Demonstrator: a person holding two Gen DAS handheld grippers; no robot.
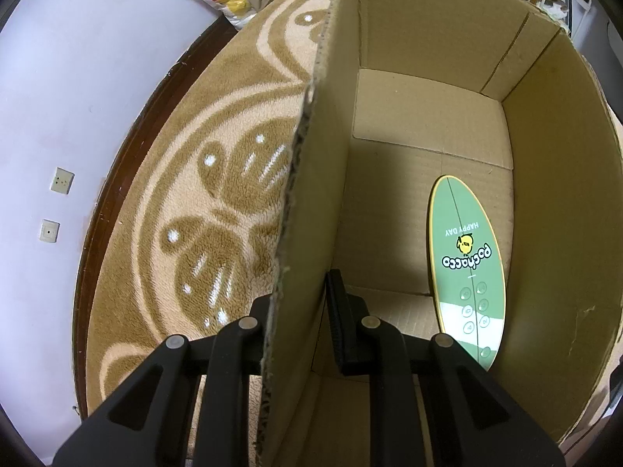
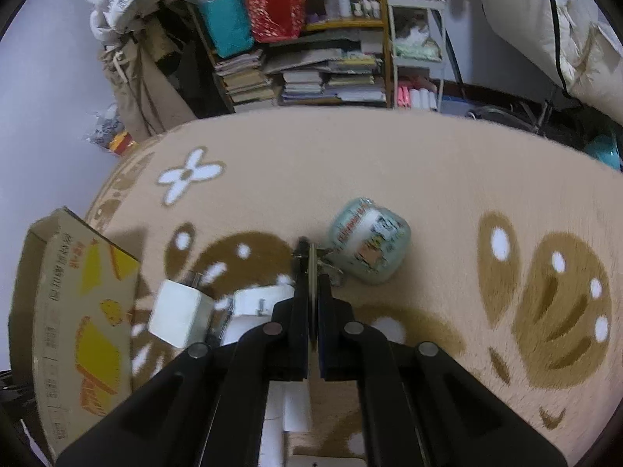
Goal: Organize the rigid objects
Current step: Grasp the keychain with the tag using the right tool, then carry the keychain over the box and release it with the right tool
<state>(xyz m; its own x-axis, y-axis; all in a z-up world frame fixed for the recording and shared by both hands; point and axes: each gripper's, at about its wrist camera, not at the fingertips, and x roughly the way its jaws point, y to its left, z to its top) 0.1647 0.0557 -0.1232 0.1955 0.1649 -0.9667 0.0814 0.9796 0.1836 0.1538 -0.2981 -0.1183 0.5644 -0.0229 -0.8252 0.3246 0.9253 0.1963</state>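
Right gripper (image 2: 311, 268) clamps a thin flat tag edge-on; the keychain pod (image 2: 369, 247) trails just right of jaws. Left gripper (image 1: 300, 311) pinches the box wall (image 1: 311, 194).

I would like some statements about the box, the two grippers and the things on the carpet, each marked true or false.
1. The left gripper is shut on a wall of the cardboard box. True.
2. The box is empty. False: a green oval item lies inside.
3. The right gripper is shut on a thin flat piece attached to a pale green container. True.
4. The white blocks lie inside the box. False: they lie on the carpet, beside the box.
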